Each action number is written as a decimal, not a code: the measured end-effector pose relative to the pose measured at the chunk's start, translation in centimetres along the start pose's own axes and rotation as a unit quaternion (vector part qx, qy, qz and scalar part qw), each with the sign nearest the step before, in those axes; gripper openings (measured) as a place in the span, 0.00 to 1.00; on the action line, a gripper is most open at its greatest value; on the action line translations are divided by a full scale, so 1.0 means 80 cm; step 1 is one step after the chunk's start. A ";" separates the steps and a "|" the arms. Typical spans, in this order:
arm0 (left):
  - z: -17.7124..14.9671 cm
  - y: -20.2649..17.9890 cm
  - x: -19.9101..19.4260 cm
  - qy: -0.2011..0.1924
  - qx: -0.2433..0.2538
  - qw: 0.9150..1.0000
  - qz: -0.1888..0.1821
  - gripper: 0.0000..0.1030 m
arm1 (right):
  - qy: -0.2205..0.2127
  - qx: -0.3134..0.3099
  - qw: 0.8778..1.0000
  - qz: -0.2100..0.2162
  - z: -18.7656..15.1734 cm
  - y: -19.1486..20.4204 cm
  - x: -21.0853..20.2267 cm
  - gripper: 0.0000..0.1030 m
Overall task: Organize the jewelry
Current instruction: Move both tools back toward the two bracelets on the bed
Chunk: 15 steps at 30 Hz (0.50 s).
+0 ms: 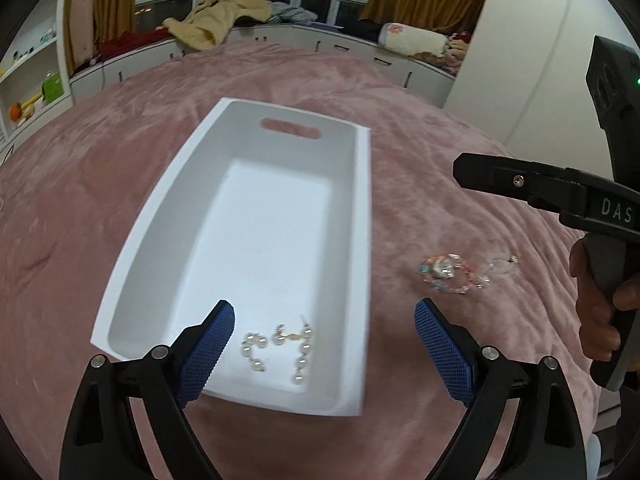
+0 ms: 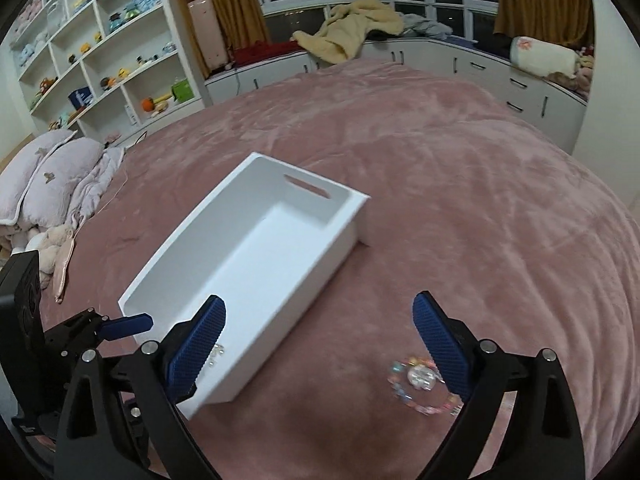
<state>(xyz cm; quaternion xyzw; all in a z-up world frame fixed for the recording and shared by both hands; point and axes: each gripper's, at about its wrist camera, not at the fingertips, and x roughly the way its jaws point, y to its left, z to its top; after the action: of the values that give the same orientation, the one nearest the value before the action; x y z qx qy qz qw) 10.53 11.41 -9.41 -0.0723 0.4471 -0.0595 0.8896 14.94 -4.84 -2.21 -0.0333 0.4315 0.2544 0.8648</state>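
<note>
A white rectangular bin (image 1: 362, 240) with a handle slot lies on the pink bedspread; it also shows in the right wrist view (image 2: 280, 300). Pearl jewelry (image 1: 280, 346) lies inside its near end. A colourful beaded bracelet with a clear ring (image 1: 460, 272) lies on the bedspread right of the bin, and shows in the right wrist view (image 2: 420, 386) just beside my right finger. My left gripper (image 1: 324, 316) is open and empty above the bin's near end. My right gripper (image 2: 318, 316) is open and empty above the bracelet; it shows side-on in the left wrist view (image 1: 460, 170).
The pink bedspread (image 2: 440, 160) covers the whole bed. Pillows and a soft toy (image 2: 48, 184) lie at its left edge. Shelves (image 2: 100, 52) and window-seat cabinets with clothes (image 2: 352, 32) stand behind.
</note>
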 end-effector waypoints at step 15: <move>0.013 -0.081 0.007 -0.003 0.047 0.998 -0.047 0.90 | -0.014 0.029 0.998 -0.050 -0.035 -0.083 -0.054 0.93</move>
<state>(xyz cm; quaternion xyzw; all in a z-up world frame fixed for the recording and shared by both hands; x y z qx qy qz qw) 11.42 5.06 -8.12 -0.0514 0.4370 -0.1225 0.8896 13.86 -13.13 -1.76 -0.0256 0.4241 0.1986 0.8832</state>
